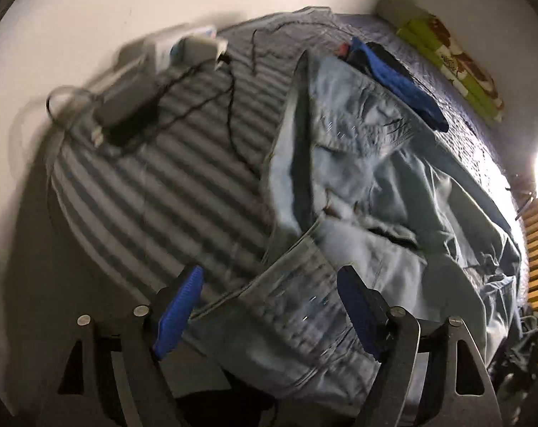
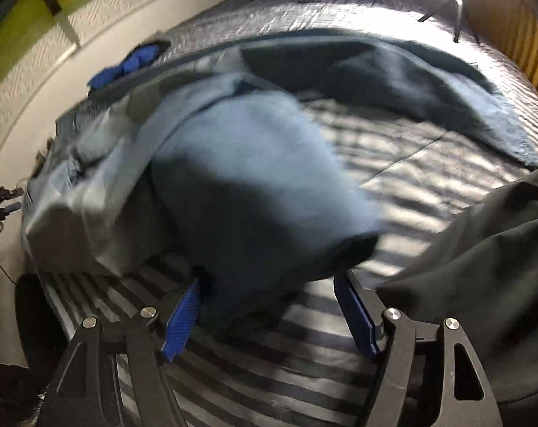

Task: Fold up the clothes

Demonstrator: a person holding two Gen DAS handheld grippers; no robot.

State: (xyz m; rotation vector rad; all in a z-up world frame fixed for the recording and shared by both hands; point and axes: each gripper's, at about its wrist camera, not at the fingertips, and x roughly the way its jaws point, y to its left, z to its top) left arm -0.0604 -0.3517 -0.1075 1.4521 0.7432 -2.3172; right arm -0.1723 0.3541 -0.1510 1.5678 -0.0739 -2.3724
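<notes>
The striped bed (image 1: 169, 185) is carrying everything, and the light blue jeans (image 1: 358, 163) are lying crumpled across it, one leg bunching up just ahead of the right gripper (image 2: 269, 306). The left gripper (image 1: 269, 302) is hovering over the waistband; both are standing spread, pinching nothing.

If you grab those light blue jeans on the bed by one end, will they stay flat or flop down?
Probably flop: the jeans already lie in soft folds and creases on the striped bedcover. Denim this thick looks fairly heavy, so the free end would likely sag and drag.
</notes>
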